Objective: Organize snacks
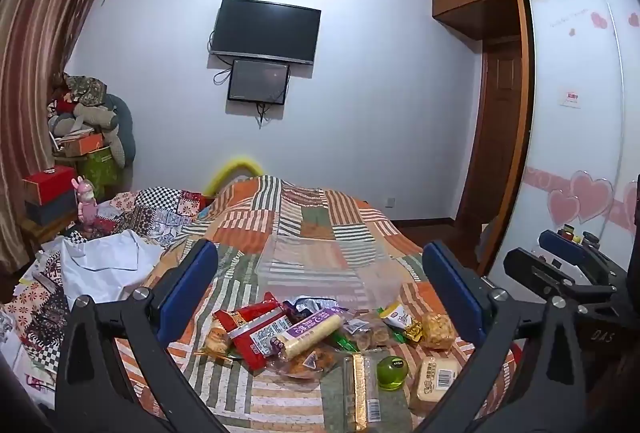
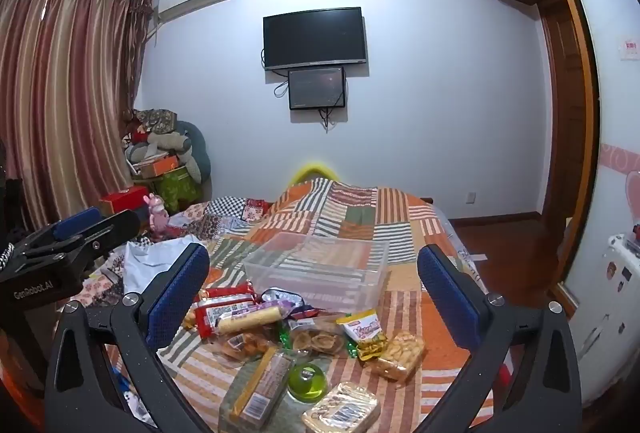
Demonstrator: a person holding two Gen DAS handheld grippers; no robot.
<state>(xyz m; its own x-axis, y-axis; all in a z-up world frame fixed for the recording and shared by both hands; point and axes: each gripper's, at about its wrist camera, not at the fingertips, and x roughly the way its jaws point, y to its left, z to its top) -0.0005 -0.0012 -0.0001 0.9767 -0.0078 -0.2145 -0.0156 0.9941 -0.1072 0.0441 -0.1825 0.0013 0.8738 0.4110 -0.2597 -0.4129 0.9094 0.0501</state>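
Overhead, both tongs (image 1: 320, 289) (image 2: 316, 285) gape wide above the snacks (image 2: 296, 337), empty.

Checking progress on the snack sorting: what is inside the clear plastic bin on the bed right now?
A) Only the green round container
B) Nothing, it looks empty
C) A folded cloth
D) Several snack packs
B: the clear plastic bin shows only the striped quilt through its walls, while the snack pile lies on the quilt in front of it.
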